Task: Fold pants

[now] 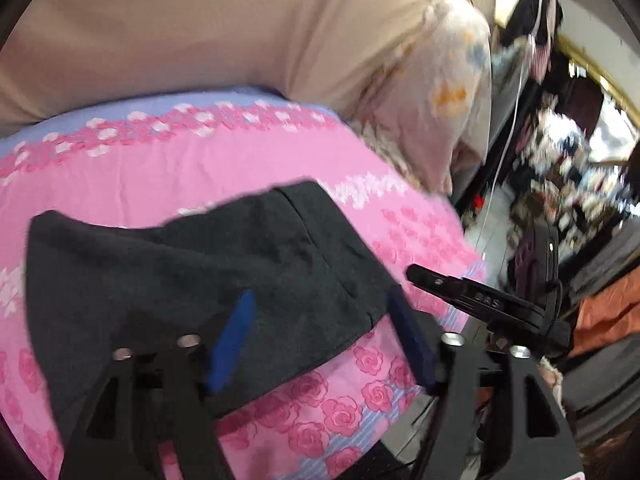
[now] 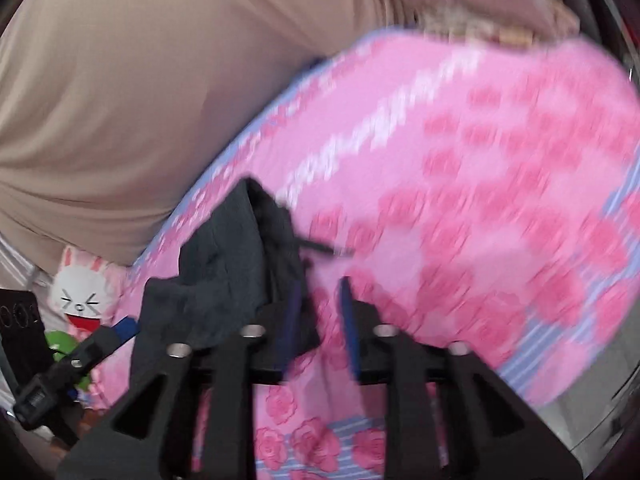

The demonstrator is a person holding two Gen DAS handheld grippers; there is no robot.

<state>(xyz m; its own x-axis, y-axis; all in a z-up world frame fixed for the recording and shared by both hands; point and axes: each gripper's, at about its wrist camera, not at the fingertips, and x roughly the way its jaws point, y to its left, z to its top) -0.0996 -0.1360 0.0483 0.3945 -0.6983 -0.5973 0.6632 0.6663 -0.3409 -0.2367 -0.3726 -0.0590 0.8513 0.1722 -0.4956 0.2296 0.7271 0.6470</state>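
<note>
The pants (image 1: pixel 192 280) are seen as dark charcoal, soft-knit fabric, folded into a compact, roughly rectangular bundle — one seam is visible running down the upper layer. In the left wrist view they are laid flat, slightly askew, their lower edge straight. In the right wrist view the pants (image 2: pixel 236 256) appear bunched and rumpled, with a thin dark cord trailing from one side — blur obscures finer detail.
</note>
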